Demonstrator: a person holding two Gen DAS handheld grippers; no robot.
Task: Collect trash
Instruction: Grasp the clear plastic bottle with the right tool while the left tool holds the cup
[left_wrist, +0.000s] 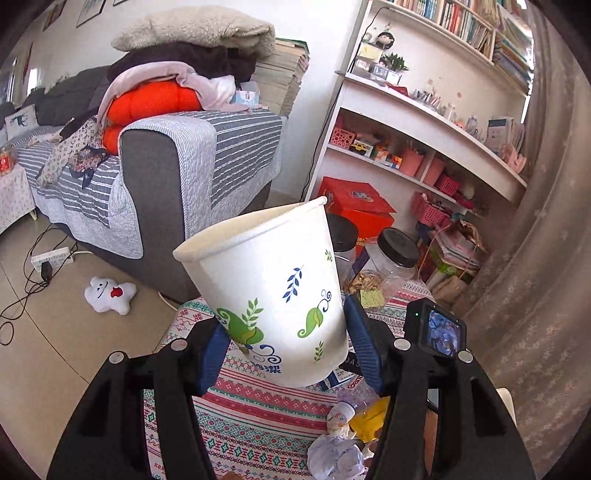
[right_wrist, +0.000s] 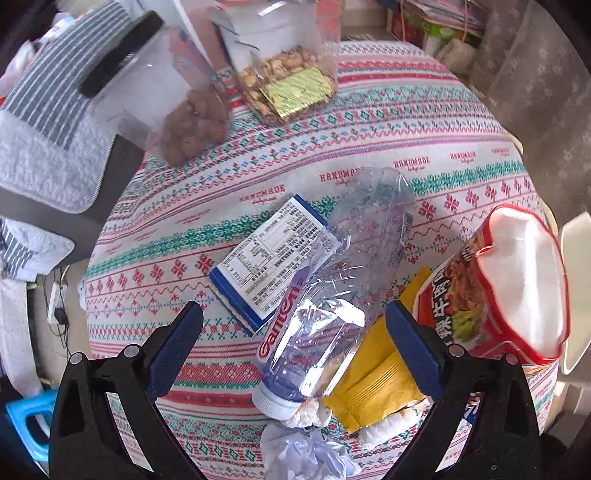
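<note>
Left wrist view: the left gripper (left_wrist: 286, 350) holds a white paper cup (left_wrist: 269, 295) by its lower body, jaws about half open with both blue pads pressed on the cup's sides. The cup tilts, its mouth up and away from the jaws, lifted clear of the patterned tablecloth (left_wrist: 251, 413) below them.

In the right wrist view, the right gripper (right_wrist: 295, 347) points steeply down with its jaws spread wide and nothing gripped. A crushed clear bottle (right_wrist: 332, 291) lies between the open pads, its white cap toward the camera. A blue-edged carton (right_wrist: 266, 258) sits just beyond the left pad, a yellow wrapper (right_wrist: 373, 384) runs under the right pad, and a red noodle cup (right_wrist: 509, 291) stands outside the right jaw. Crumpled tissue (right_wrist: 310, 458) lies behind the fingertips.

The step in hand looks like taking the bottle. Closing across its narrower neck end, clear of the wrapper, should keep the crinkled plastic from slipping. The cup wants gentle, steady pressure, since thin paper walls buckle easily.
</note>
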